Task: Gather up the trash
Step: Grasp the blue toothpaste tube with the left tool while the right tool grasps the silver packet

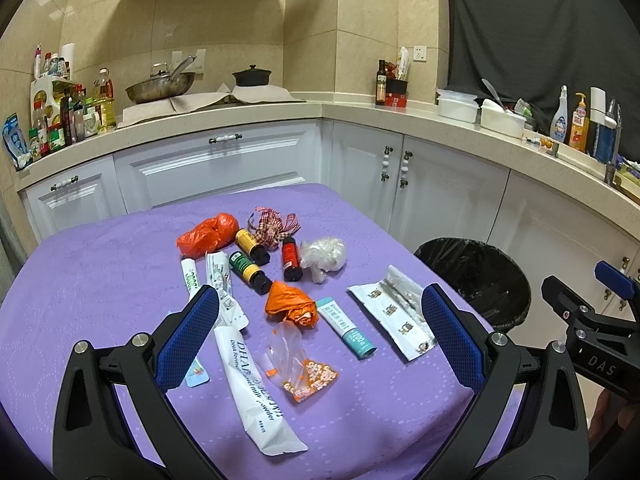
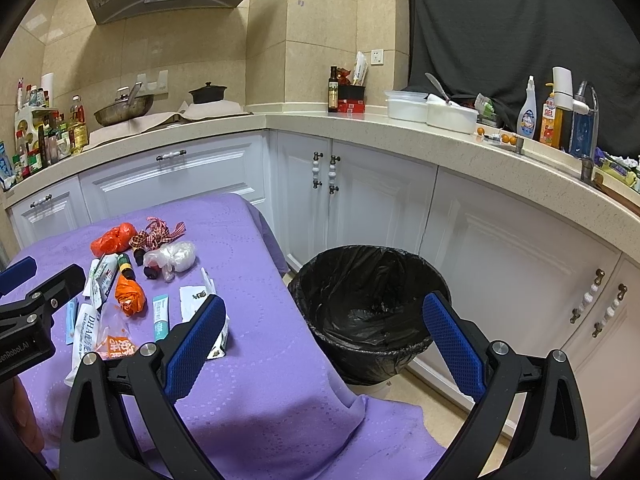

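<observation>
Trash lies scattered on a purple-clothed table (image 1: 80, 272): two orange bags (image 1: 292, 304), several small bottles (image 1: 250, 272), a clear crumpled bag (image 1: 324, 256), a teal tube (image 1: 346, 328), white wrappers (image 1: 400, 316), a long white sachet (image 1: 256, 396) and a clear packet with orange print (image 1: 304, 368). A black-lined bin (image 2: 368, 304) stands on the floor right of the table. My left gripper (image 1: 320, 344) hovers open above the near trash, holding nothing. Over the table's right edge and the bin, my right gripper (image 2: 324, 344) is open and empty.
White cabinets (image 2: 360, 196) and a beige counter wrap behind and to the right. A wok (image 1: 160, 86), a black pot (image 1: 252, 76), bottles, white containers (image 2: 432, 110) and cleaning sprays crowd the counter. A dark cloth (image 2: 520, 28) hangs at the back right.
</observation>
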The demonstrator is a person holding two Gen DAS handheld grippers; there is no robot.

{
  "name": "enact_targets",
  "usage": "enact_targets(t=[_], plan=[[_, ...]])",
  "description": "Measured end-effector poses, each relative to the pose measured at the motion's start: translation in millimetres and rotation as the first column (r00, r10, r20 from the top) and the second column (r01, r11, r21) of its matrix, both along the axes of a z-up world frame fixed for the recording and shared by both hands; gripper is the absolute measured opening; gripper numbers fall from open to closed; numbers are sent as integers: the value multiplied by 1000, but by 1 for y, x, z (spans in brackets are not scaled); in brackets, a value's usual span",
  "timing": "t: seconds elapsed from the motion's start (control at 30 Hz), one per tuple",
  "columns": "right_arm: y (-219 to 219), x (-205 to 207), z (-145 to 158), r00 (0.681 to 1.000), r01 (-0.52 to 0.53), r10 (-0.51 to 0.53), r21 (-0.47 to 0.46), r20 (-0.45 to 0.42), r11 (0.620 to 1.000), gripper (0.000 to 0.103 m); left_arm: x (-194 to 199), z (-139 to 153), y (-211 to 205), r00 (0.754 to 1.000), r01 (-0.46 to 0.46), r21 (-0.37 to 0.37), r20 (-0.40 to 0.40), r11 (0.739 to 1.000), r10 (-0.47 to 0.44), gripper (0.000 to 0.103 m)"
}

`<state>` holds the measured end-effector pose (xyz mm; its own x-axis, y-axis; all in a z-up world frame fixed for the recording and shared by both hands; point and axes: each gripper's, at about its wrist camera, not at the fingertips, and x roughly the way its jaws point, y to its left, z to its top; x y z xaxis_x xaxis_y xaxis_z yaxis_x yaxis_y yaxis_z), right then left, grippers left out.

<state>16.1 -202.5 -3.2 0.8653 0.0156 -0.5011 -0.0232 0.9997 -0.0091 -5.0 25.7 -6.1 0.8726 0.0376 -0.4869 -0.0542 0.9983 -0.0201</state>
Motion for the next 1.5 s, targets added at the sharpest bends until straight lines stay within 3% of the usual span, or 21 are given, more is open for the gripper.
enact_targets(t=[0.37, 0.63, 1.0, 1.13, 1.37, 1.5], plan=[[20, 23, -28, 995, -66, 67, 13, -79, 998, 96, 8, -30, 44, 990, -105, -26, -96, 994, 102, 99], [35, 35, -44, 986, -108, 108, 14, -129, 994, 96, 5, -57, 82, 958, -234, -20, -173, 972, 227, 99], [53, 51, -58, 976, -155, 156, 18, -154, 988, 96, -1, -73, 115, 921, -348, -40, -201, 937, 334, 97], [56, 55, -58, 976, -162, 164, 21, -142, 986, 96, 4, -81, 124, 911, -369, -52, -220, 928, 350, 84], [63, 67, -63, 969, -187, 190, 31, -160, 982, 96, 20, -94, 123, 900, -344, -37, -298, 938, 318, 82], [68, 70, -64, 965, -204, 207, 36, -162, 978, 96, 26, -96, 124, 891, -346, -39, -328, 937, 315, 71]])
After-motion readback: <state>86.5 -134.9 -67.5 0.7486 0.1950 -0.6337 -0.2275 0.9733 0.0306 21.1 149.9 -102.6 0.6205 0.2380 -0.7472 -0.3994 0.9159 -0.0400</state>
